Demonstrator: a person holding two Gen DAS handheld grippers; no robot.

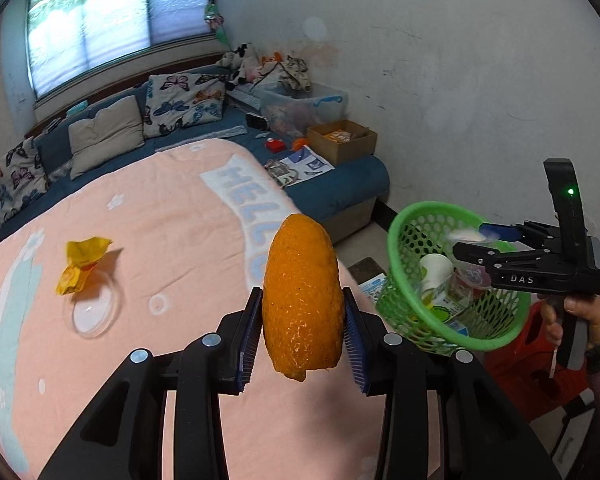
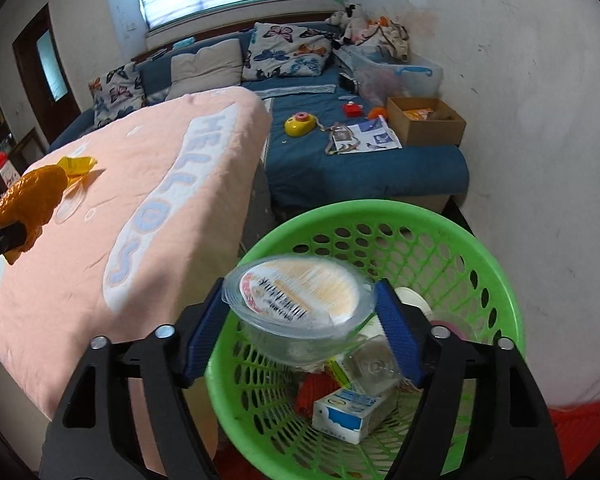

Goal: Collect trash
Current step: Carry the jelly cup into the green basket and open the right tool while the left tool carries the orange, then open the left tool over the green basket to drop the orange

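My left gripper is shut on a piece of orange peel and holds it above the pink blanket; the peel also shows in the right wrist view. My right gripper holds a clear plastic cup with a printed lid between its blue pads, over the green basket. The basket holds a paper cup, a carton and other trash. A yellow wrapper and a clear lid lie on the blanket.
A blue sofa behind the blanket carries cushions, a cardboard box, a clear storage bin, a yellow toy and papers. A white wall is on the right. A red stool stands under the basket.
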